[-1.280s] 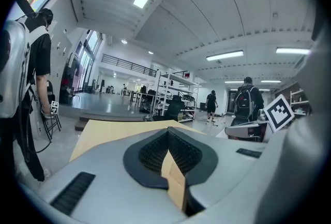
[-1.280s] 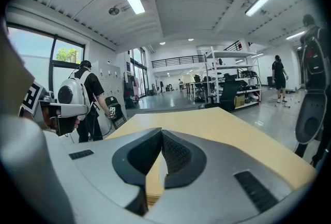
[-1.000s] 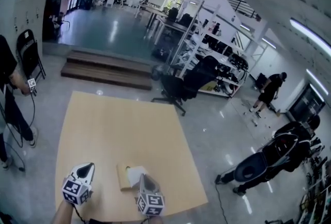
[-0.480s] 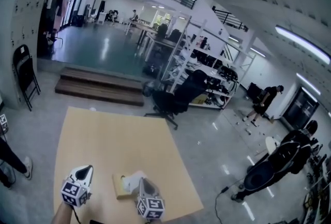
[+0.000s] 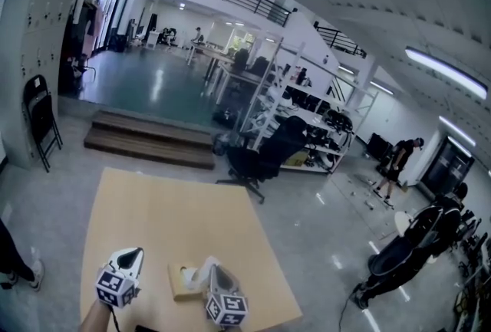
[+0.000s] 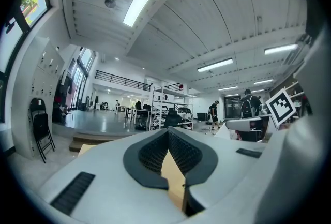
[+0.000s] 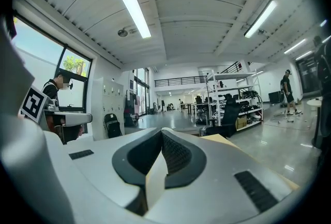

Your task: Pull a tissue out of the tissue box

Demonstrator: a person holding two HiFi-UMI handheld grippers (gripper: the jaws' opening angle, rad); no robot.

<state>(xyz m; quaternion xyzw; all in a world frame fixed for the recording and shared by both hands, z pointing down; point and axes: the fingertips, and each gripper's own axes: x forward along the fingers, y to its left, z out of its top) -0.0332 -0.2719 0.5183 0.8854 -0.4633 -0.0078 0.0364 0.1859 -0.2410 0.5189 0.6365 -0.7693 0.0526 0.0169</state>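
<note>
**Tissue pinched on the right, box just below and to the left**

We have the right gripper point(image 5: 215, 271) with its jaws clamped on a white tissue point(image 5: 202, 272); its own view shows the thin sheet squeezed edge-on between the pads. From there the tissue runs down and left into the top of the tissue box point(image 5: 181, 283), which lies flat on the desk point(image 5: 169, 208). So the box sits between our two grippers, close under the right one. The left gripper point(image 5: 135, 252) hovers beside the box on its left, not touching it, with its jaws together on nothing. We judge that the pull must go up and away from the box along the line of the tissue.
</note>
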